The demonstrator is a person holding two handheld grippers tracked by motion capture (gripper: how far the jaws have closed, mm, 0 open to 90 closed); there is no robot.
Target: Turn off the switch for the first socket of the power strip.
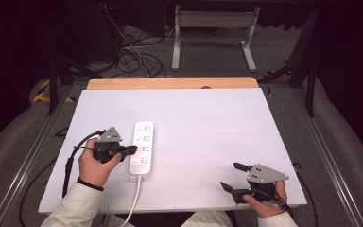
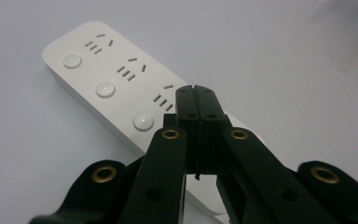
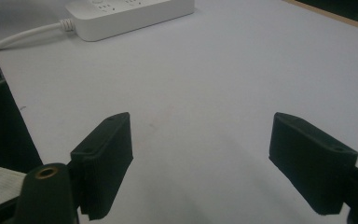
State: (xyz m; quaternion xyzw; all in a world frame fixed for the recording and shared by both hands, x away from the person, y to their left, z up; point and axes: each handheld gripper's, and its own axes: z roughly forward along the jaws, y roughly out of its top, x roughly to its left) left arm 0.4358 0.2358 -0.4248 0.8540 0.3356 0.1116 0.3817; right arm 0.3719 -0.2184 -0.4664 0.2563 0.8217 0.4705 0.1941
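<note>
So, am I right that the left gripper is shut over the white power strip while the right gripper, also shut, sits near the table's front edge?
Not quite: the right gripper is open, its jaws standing wide apart in the right gripper view. The rest holds: the left gripper is shut over the white power strip, and the right one sits near the table's front edge.

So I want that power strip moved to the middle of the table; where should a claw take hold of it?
Probably across the power strip's narrow width, at mid-length, from above. It lies flat, long and slim, so its long side walls suit the jaws. The open right claw is free; the left claw is shut over it.
</note>
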